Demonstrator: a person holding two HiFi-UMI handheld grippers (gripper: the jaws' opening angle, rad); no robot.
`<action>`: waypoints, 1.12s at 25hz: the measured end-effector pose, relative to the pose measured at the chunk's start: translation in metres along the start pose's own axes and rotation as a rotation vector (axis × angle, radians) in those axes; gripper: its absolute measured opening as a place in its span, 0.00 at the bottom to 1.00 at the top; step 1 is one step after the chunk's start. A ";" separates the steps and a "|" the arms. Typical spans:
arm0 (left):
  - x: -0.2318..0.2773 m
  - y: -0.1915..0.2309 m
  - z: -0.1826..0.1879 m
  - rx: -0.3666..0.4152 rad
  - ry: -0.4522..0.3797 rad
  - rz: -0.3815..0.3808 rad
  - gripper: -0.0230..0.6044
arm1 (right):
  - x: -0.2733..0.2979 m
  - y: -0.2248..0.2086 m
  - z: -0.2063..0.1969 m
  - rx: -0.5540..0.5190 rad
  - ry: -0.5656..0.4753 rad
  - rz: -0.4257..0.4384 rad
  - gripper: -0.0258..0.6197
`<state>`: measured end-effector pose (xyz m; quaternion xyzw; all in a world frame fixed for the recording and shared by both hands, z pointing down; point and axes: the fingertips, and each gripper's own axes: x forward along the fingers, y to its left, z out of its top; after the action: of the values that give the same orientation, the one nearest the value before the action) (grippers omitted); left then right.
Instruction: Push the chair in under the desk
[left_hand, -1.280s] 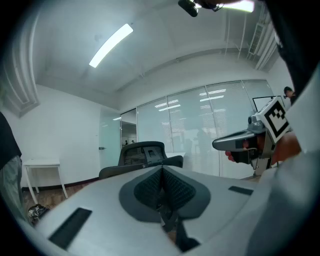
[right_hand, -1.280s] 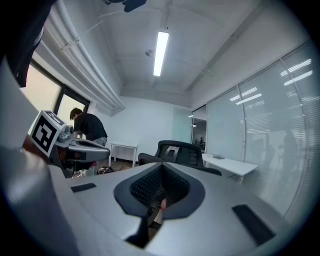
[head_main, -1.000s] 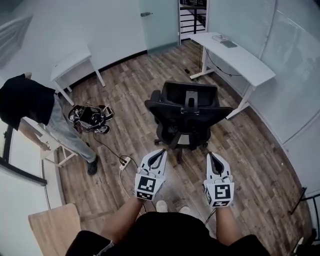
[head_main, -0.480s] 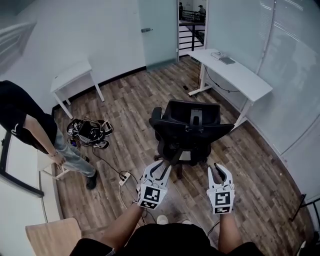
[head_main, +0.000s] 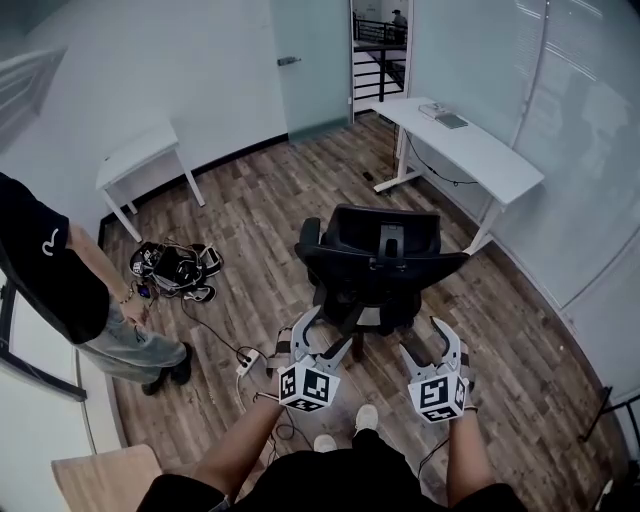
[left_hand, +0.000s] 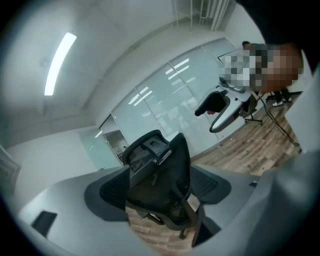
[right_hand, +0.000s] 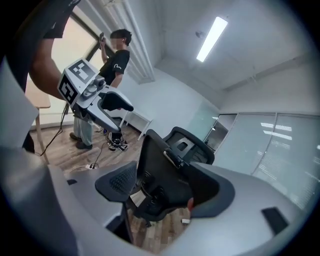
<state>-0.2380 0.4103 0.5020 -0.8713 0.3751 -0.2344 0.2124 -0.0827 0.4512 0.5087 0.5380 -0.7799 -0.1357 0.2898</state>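
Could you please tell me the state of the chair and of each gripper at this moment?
chair: stands well apart from the desk, not pushed in.
left gripper: open, jaws have just been opening, nothing between them.
right gripper: open, jaws have just been opening, nothing between them.

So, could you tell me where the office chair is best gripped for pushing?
Take the office chair by its backrest's top edge, one gripper near each corner, from behind: its back faces you, upright, the desk beyond. The left gripper and right gripper have just been opening, nothing between their jaws.
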 end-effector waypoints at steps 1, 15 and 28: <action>0.006 0.000 0.000 0.033 0.014 -0.007 0.64 | 0.005 -0.001 -0.002 -0.025 0.011 0.011 0.56; 0.089 0.011 -0.026 0.280 0.201 -0.037 0.68 | 0.078 -0.031 -0.047 -0.326 0.163 0.076 0.62; 0.159 0.025 -0.046 0.427 0.325 -0.042 0.70 | 0.131 -0.062 -0.068 -0.379 0.161 0.146 0.71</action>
<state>-0.1813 0.2665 0.5650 -0.7653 0.3281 -0.4496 0.3233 -0.0277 0.3142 0.5707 0.4250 -0.7517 -0.2152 0.4561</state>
